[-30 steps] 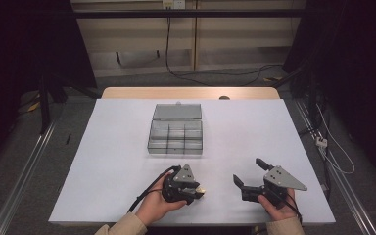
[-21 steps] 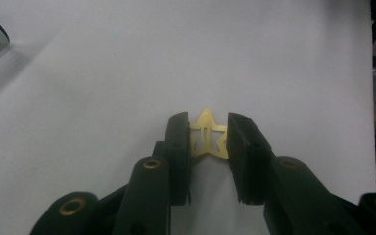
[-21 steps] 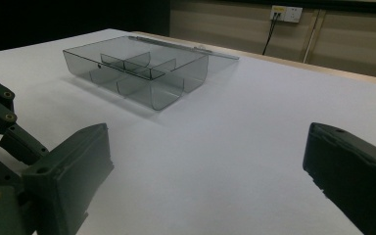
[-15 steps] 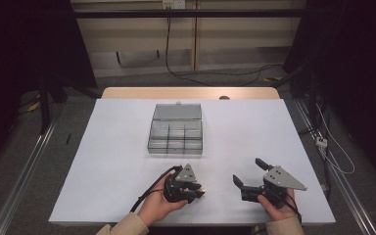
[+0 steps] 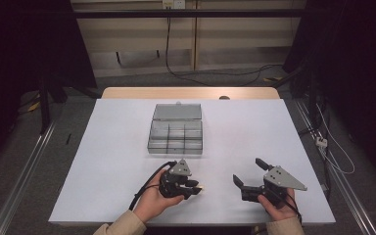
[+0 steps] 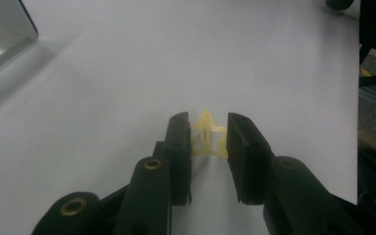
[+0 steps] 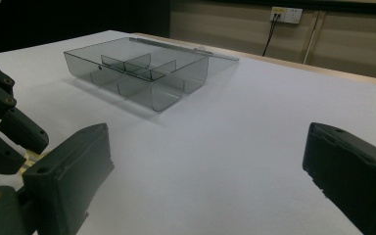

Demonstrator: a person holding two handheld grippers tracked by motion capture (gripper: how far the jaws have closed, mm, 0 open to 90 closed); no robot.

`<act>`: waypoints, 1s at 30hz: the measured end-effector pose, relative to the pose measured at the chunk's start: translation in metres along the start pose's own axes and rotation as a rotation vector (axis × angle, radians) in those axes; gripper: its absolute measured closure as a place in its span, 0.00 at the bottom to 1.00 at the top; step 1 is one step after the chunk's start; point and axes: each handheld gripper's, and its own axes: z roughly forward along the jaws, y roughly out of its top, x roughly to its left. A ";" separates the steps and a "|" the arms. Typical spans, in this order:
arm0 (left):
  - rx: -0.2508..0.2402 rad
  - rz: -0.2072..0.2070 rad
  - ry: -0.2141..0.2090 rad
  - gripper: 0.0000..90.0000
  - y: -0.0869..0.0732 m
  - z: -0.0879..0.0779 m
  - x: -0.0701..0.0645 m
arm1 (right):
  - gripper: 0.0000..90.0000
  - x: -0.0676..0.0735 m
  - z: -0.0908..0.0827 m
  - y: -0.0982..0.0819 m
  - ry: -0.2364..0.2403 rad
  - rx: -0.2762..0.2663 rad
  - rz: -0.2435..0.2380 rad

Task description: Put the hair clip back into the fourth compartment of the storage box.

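A small yellow plastic piece (image 6: 206, 139) is clenched in the left claw (image 6: 208, 147) just above the desk (image 5: 117, 147); the right claw (image 5: 248, 177) is held released. Being tiny and spindly, the piece could be pinched out sideways when lifted.

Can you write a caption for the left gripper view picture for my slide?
The left gripper pinches a small yellow plastic piece just above the white table.
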 end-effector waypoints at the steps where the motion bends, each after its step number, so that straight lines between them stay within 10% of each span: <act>1: -0.003 -0.003 0.003 0.80 0.000 -0.001 0.001 | 0.04 0.000 0.000 0.000 0.000 0.001 -0.001; 30: -0.025 -0.071 0.037 0.80 0.011 -0.030 0.027 | 0.04 0.000 0.000 0.000 0.000 0.002 -0.001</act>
